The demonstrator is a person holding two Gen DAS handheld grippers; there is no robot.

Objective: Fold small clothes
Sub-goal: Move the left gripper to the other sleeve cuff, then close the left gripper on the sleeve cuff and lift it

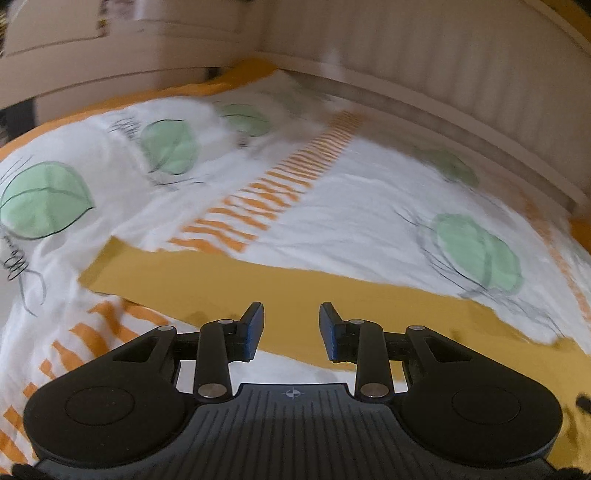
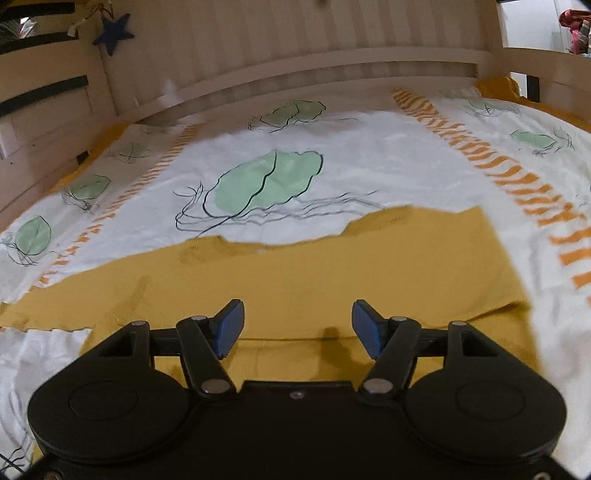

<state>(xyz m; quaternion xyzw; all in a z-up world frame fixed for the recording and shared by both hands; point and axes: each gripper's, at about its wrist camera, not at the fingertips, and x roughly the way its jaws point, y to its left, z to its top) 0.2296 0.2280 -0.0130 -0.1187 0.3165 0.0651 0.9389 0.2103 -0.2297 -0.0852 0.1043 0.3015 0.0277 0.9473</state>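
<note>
A mustard-yellow garment (image 2: 314, 280) lies flat on a white bedspread (image 2: 388, 158) printed with green leaves and orange stripes. In the left wrist view the same garment (image 1: 280, 291) stretches as a yellow band from left to lower right. My left gripper (image 1: 291, 321) hovers above that band with its jaws apart and nothing between the blue pads. My right gripper (image 2: 297, 325) hangs over the garment's near part, jaws wide, holding nothing. The left wrist view is blurred by motion.
A pale wooden slatted headboard (image 2: 295, 40) runs along the far side of the bed. A dark blue star (image 2: 114, 33) hangs at the upper left. Wooden bed rails (image 1: 92, 51) stand at the far left. Colourful items (image 2: 576, 29) sit on a ledge at the upper right.
</note>
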